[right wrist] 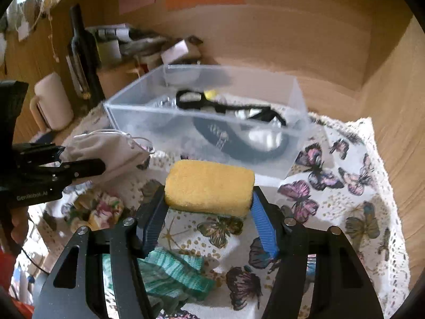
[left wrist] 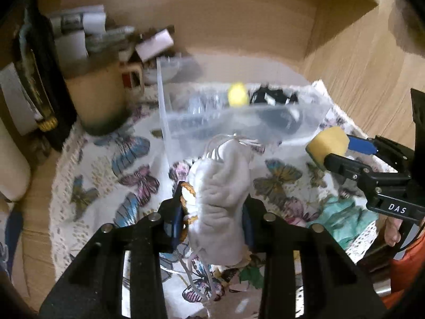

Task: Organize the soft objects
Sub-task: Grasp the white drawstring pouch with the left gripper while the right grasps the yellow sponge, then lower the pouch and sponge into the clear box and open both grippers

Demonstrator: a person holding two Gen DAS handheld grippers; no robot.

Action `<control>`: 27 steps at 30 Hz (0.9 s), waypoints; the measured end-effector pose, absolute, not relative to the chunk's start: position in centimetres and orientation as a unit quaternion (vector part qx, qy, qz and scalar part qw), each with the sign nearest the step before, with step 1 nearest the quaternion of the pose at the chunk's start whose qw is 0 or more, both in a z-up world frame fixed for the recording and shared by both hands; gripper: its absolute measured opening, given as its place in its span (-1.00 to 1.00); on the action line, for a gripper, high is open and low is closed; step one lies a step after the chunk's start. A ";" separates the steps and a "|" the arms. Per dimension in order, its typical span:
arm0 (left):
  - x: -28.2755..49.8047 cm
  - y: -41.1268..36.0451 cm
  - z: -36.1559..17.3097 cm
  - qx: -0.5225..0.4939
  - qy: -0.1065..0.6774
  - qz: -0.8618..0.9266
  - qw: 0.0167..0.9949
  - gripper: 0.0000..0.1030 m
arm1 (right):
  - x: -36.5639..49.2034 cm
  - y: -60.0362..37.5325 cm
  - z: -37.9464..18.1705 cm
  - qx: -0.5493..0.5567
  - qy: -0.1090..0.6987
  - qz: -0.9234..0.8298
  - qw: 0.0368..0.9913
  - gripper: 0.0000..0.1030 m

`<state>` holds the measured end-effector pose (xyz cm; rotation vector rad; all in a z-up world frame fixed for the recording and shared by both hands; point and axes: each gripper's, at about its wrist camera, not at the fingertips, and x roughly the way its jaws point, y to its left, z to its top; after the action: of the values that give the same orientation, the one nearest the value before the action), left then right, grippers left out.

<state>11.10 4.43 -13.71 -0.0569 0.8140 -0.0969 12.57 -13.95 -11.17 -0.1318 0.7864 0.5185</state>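
The counter's white lace-edged cloth printed with butterflies (right wrist: 353,175) spreads beneath both tongs. Ahead of them stands the clear rigid plastic box (right wrist: 297,98), already holding dark straps, probably the collecting place. The left tongs (left wrist: 212,212) pinch a wrinkled pale-grey fabric pouch with drawstrings (left wrist: 225,186), raised towards the box. The right tongs (right wrist: 209,199) pinch a porous yellow rectangular sponge (right wrist: 209,186) by its ends. A crumpled teal knitted cloth (right wrist: 172,273) lies under the right tongs, likely still waiting.
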 end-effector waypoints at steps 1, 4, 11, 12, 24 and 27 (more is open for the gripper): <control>10.8 4.5 -12.9 -0.029 0.385 -0.047 0.921 -0.30 | 12.5 -14.1 -10.7 -0.061 0.373 0.250 0.892 0.13; 10.5 4.4 -11.2 -0.034 0.361 -0.047 0.931 -0.30 | 12.3 -14.3 -9.3 -0.056 0.355 0.250 0.899 0.13; 10.0 4.1 -7.5 -0.036 0.297 -0.051 0.953 -0.30 | 12.7 -14.2 -6.2 -0.039 0.314 0.254 0.914 0.13; 10.1 4.1 -7.0 -0.037 0.288 -0.051 0.956 -0.30 | 12.8 -14.1 -5.9 -0.038 0.309 0.254 0.916 0.13; 14.5 5.7 -6.1 -0.073 0.273 -0.049 0.958 -0.30 | 16.0 -12.0 -3.8 -0.041 0.282 0.270 0.920 0.14; 16.4 6.0 -6.7 -0.079 0.287 -0.046 0.953 -0.30 | 17.5 -10.9 -4.6 -0.049 0.297 0.274 0.914 0.14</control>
<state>16.36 5.99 -6.74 -0.1608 0.5836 -0.0944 17.47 -10.89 -4.57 -0.1002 0.6109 0.5648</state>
